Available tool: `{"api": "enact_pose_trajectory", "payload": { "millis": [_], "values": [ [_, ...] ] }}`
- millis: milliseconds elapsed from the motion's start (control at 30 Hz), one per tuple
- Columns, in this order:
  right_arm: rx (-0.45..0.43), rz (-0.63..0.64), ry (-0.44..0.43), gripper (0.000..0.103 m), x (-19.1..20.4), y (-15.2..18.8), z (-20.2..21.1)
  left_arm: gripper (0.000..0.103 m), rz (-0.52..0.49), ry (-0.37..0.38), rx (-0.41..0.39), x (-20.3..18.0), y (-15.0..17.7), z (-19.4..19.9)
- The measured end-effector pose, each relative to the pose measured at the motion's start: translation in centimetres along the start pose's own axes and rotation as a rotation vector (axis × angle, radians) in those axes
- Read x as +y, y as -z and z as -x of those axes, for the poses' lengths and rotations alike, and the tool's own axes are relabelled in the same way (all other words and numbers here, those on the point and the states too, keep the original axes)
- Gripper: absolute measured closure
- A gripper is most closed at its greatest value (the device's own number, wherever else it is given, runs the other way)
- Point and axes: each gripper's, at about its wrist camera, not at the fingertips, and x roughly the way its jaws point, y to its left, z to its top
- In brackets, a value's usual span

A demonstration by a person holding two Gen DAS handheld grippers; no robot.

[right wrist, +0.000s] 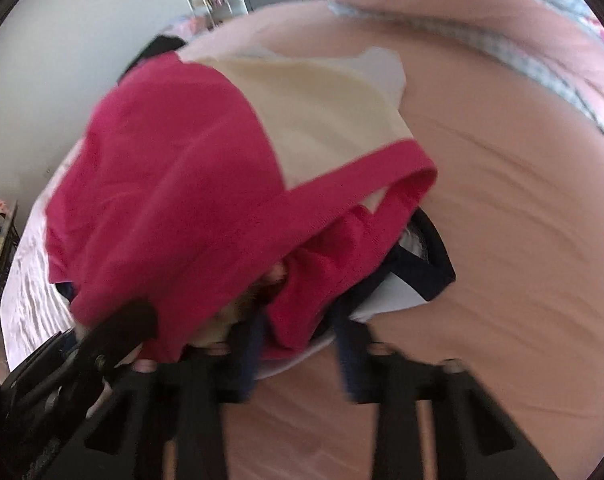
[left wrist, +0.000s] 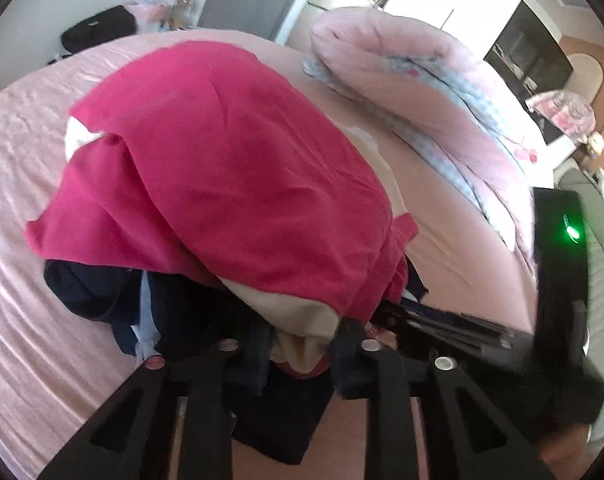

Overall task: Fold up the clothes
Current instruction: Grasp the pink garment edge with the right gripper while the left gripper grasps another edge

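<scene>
A bright pink garment (left wrist: 229, 160) lies heaped on a pile of clothes on the bed, with cream cloth (left wrist: 302, 320) showing under its near edge. My left gripper (left wrist: 304, 340) is shut on that bunched cream and pink edge. In the right wrist view the pink garment (right wrist: 173, 184) and its cream part (right wrist: 326, 120) fill the middle. My right gripper (right wrist: 297, 332) is shut on a pink fold at the near hem. Each gripper shows in the other's view: the right gripper (left wrist: 422, 320) is close beside the left, and the left gripper (right wrist: 113, 336) is at lower left.
A dark navy garment (left wrist: 101, 292) and a navy-and-white one (right wrist: 422, 276) lie under the pile. The pink bed sheet (left wrist: 29, 160) spreads all around. A folded pink quilt (left wrist: 402, 68) lies at the far right. A black bag (left wrist: 97, 28) sits beyond the bed.
</scene>
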Motion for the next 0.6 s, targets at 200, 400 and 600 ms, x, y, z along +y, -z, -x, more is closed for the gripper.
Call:
{"api": "enact_pose_trajectory", "payload": {
  "millis": [200,400,600],
  "values": [
    [-0.142,0.087,0.165,0.094,1.4,0.4,3.8,0.088,-0.032,0.096,0.002,-1.3,-0.3,1.2],
    [-0.224,0.062,0.228,0.099,-1.7,2.2,10.1,0.089,-0.16,0.219,0.046,-4.3,0.7,3.2],
    [-0.158,0.019,0.147,0.098,-3.8,6.7,13.2,0.089,-0.196,0.17,0.082,-5.1,3.9,3.8]
  ]
}}
